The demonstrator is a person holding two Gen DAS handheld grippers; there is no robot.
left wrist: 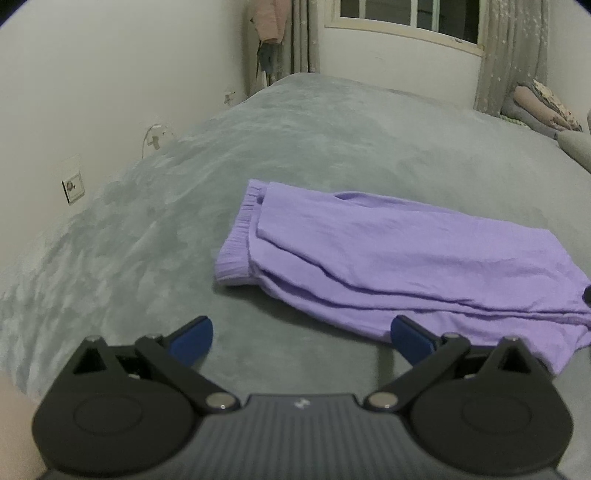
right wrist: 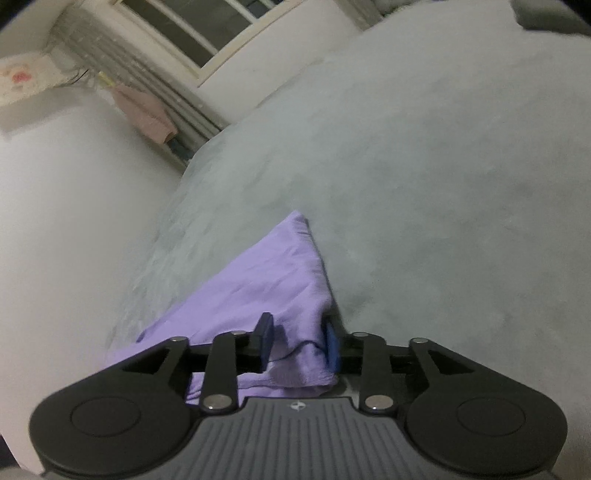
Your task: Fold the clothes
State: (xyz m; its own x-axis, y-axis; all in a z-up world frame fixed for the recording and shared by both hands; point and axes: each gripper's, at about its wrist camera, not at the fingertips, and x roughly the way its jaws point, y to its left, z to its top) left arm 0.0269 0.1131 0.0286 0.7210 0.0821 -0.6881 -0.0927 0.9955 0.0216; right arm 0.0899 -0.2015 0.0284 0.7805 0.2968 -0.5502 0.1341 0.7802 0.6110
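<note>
Left view, my left gripper [left wrist: 301, 341]: jaws wide apart, empty, just short of the purple trousers [left wrist: 369, 254] folded on the grey bed [left wrist: 147, 240].
Right view, my right gripper [right wrist: 298, 343]: jaws partly open around a loose trouser corner, not pinching.
Handling: light, limp; grip hem corners.

Folded garment [left wrist: 388, 258] on bed cover [left wrist: 295, 140], right of centre. Wall socket [left wrist: 72, 186] left. Window [left wrist: 410, 14] behind. Pillows [left wrist: 543, 107] far right. Left gripper [left wrist: 301, 338] before the garment's near edge.
</note>
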